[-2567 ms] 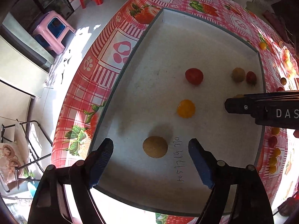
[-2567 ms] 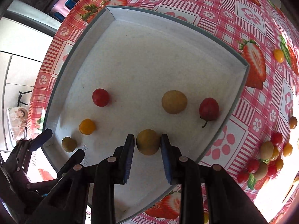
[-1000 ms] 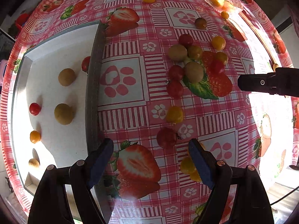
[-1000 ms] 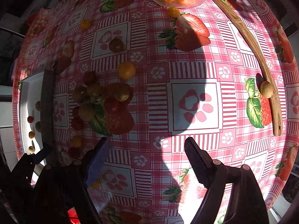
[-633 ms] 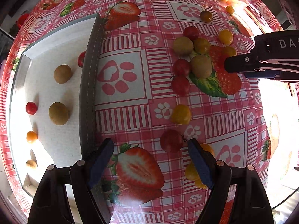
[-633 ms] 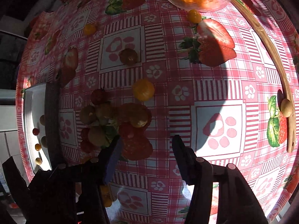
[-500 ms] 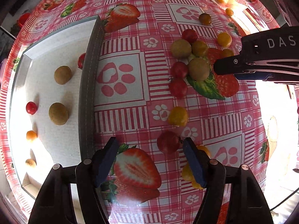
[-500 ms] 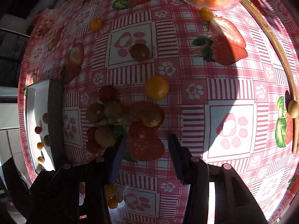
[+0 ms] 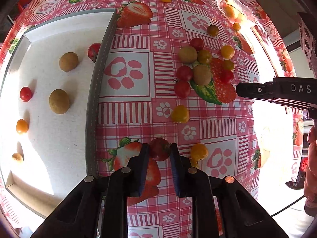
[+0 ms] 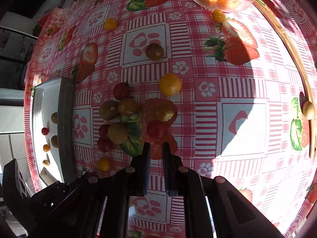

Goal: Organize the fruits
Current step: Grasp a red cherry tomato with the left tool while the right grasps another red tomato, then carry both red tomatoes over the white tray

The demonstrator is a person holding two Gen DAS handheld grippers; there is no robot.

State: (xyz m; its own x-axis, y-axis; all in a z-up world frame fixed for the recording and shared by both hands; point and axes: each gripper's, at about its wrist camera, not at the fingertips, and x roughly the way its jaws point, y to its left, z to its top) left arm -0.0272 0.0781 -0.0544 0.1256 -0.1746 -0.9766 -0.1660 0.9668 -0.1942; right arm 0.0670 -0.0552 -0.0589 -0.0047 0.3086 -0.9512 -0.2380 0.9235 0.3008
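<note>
**Left claw on a red tomato, right claw nearly closed on nothing**

Left claw (image 9: 159, 151) is clamped on a dark red tomato (image 9: 159, 148) on the counter (image 9: 218, 127), just right of the white tray (image 9: 99, 63). Tray contents: two brown fruits (image 9: 59, 101), two red tomatoes, one orange, one small tan. Right claw (image 10: 156, 147) has its fingers close together with a narrow gap and nothing between them; it sits beside the loose fruit cluster (image 10: 126, 119). A glass bowl (image 10: 227, 2) of orange fruit is at the far edge.
</note>
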